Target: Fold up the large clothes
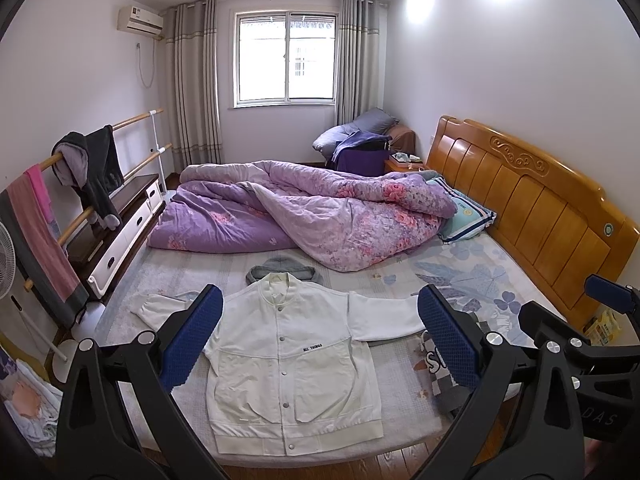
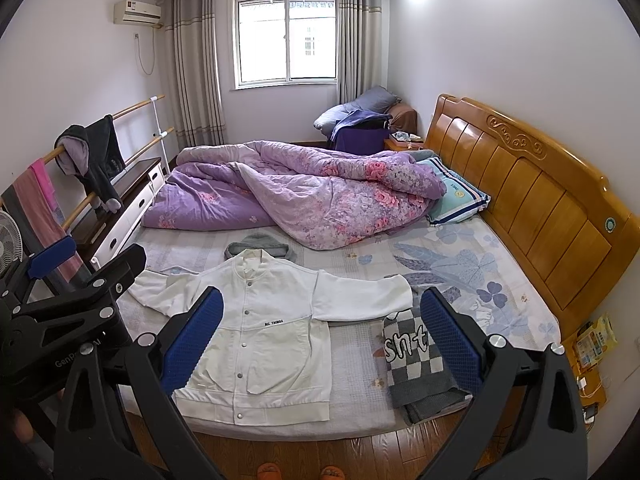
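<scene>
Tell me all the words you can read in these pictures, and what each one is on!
"ALL THINGS": small black label on the white jacket.
"snt": big white letters on the checkered knit, partly hidden.
"GenR...": left tool body, rest cut off.
"DAS": right tool body, start hidden.
Pillow badge, air conditioner label, yellow packet: too small to read.

Bright window daylight (fisheye-warped edges)

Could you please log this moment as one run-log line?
stage: pre-fold | white jacket: flat on bed, snapped, sleeves out | left tongs: open, empty | right tongs: open, empty | checkered knit: beside jacket
</scene>
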Action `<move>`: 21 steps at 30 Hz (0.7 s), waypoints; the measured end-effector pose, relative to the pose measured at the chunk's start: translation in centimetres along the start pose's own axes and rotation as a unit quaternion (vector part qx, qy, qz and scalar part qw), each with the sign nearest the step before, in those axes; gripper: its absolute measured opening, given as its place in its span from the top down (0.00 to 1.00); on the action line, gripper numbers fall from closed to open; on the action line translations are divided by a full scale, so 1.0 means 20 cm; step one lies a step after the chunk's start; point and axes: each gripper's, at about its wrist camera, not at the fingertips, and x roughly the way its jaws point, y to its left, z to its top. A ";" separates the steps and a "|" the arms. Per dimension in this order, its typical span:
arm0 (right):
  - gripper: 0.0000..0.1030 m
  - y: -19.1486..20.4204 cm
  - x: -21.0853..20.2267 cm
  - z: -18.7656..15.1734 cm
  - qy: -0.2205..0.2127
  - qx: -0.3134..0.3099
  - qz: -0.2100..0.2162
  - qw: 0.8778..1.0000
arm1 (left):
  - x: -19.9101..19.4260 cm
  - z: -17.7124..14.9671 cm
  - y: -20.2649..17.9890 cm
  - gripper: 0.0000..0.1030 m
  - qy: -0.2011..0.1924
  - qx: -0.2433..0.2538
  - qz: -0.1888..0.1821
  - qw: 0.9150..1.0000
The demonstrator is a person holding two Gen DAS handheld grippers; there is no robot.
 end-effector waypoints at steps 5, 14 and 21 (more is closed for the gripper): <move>0.08 0.00 0.00 0.00 0.000 -0.001 0.000 1.000 | 0.00 0.00 0.00 0.05 0.000 0.000 0.000 1.000; 0.08 -0.01 -0.01 0.01 0.000 -0.002 -0.002 1.000 | 0.00 0.00 0.00 0.05 0.000 -0.001 0.001 1.000; 0.08 -0.01 -0.01 0.01 0.001 -0.002 -0.002 1.000 | 0.00 0.00 -0.01 0.05 0.001 -0.001 0.001 1.000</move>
